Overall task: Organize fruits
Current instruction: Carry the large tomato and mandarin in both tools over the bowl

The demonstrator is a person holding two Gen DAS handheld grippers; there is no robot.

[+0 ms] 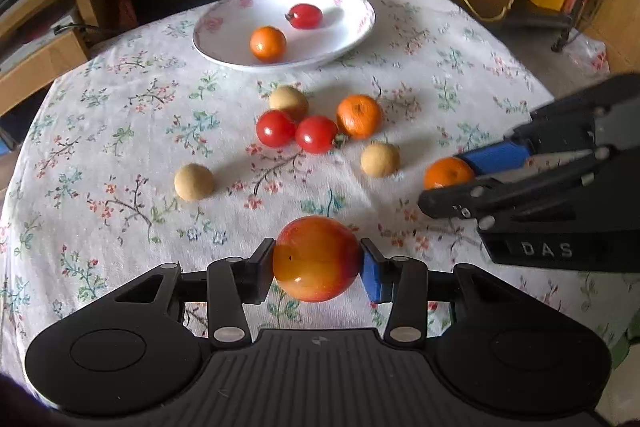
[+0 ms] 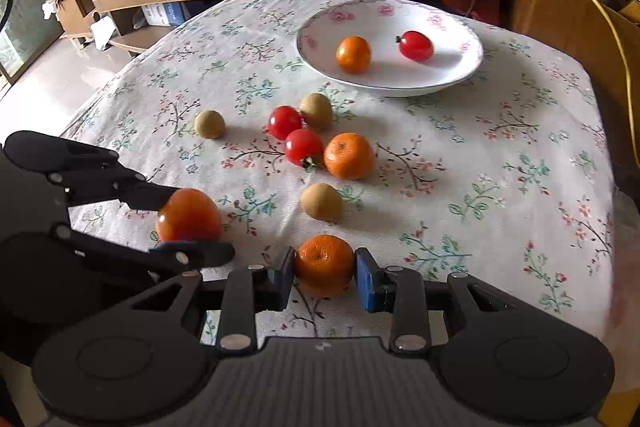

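Left tongs [image 1: 318,263] clamp the apple [image 1: 317,258]; right tongs [image 2: 324,277] clamp a mandarin [image 2: 325,264], both nearer than the plate [image 1: 240,57].

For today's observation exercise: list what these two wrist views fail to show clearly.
- Left wrist view: round orange mandarin partly hidden behind the right hand-held gripper.
- Right wrist view: red-yellow apple partly covered by the left hand-held gripper.
- Both views: shelf clutter behind the white flowered plate is too small and distorted.

Left tool [image 1: 318,263] clamps apple [image 1: 317,258] near table's [image 1: 100,155] front edge; right tool [image 1: 450,175] grips orange [image 1: 447,172] near right edge.
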